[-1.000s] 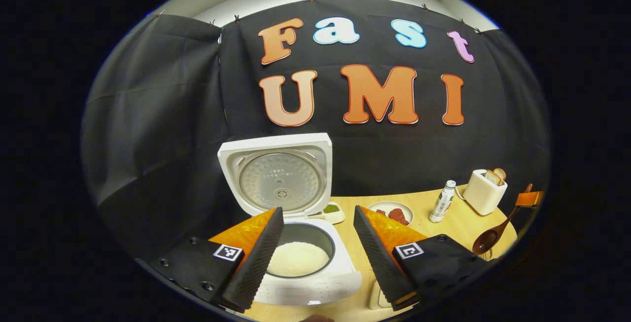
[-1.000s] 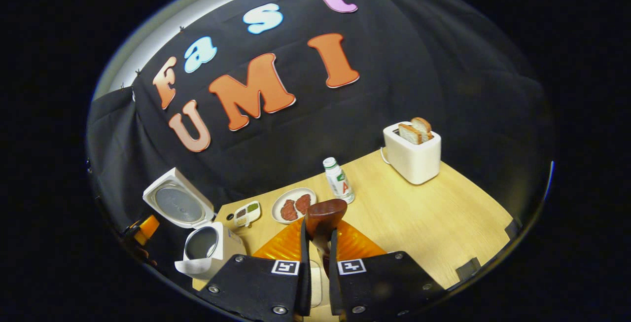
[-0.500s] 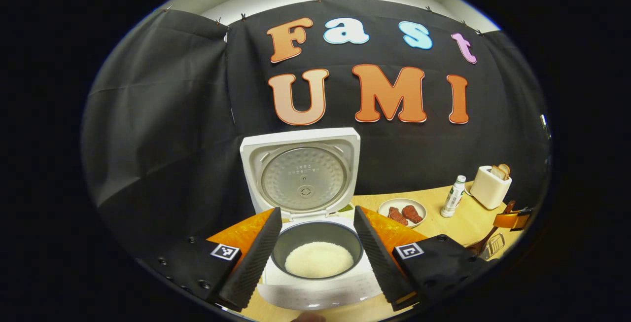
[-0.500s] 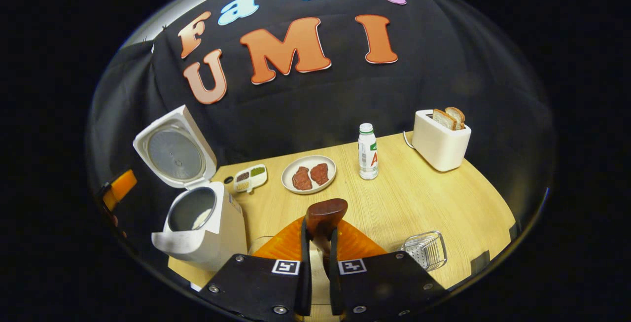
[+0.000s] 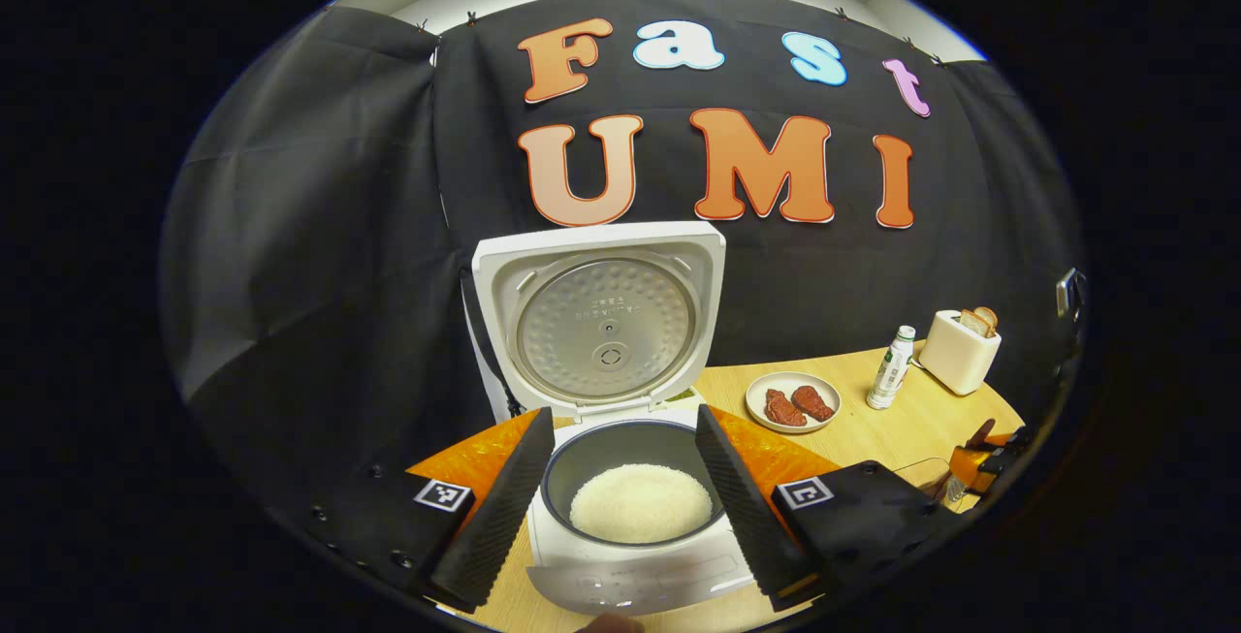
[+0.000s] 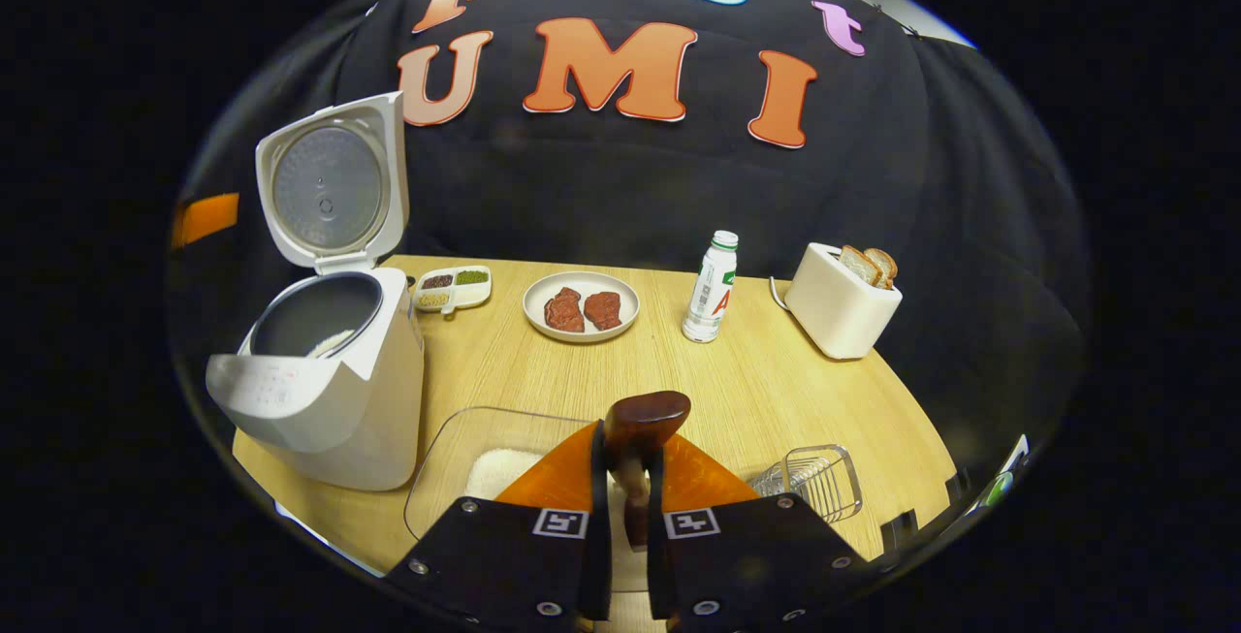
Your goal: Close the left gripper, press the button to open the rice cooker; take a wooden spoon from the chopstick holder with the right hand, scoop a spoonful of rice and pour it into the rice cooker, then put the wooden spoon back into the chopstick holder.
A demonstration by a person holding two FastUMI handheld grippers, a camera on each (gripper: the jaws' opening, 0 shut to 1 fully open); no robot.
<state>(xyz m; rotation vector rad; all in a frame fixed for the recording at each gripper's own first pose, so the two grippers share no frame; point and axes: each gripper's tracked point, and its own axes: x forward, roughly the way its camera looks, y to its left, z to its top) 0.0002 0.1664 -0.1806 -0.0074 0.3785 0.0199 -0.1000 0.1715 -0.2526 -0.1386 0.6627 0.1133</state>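
The right gripper (image 6: 628,488) has its jaws closed on the handle of the wooden spoon (image 6: 643,417), whose dark bowl stands up just past the fingertips, so the spoon's long axis runs forward along the fingers. Directly below and slightly left of that bowl sits the clear rice container (image 6: 485,463) on the bench (image 6: 776,381), a patch of white rice showing through it; how deep the rice lies is hard to judge, since the gripper covers much of the container. The wire chopstick holder (image 6: 812,480) stands just to the right of the jaws, touching nothing. The rice cooker (image 6: 330,371) is off to the left with its lid up and the pot open. In the left gripper view the left gripper (image 5: 625,492) hangs with jaws spread wide on either side of the open pot, gripping nothing, and white rice already lies in the pot. The scoop probably comes next: the spoon bowl must tip down and leftward into the container, and the right gripper is clearly the nearer one
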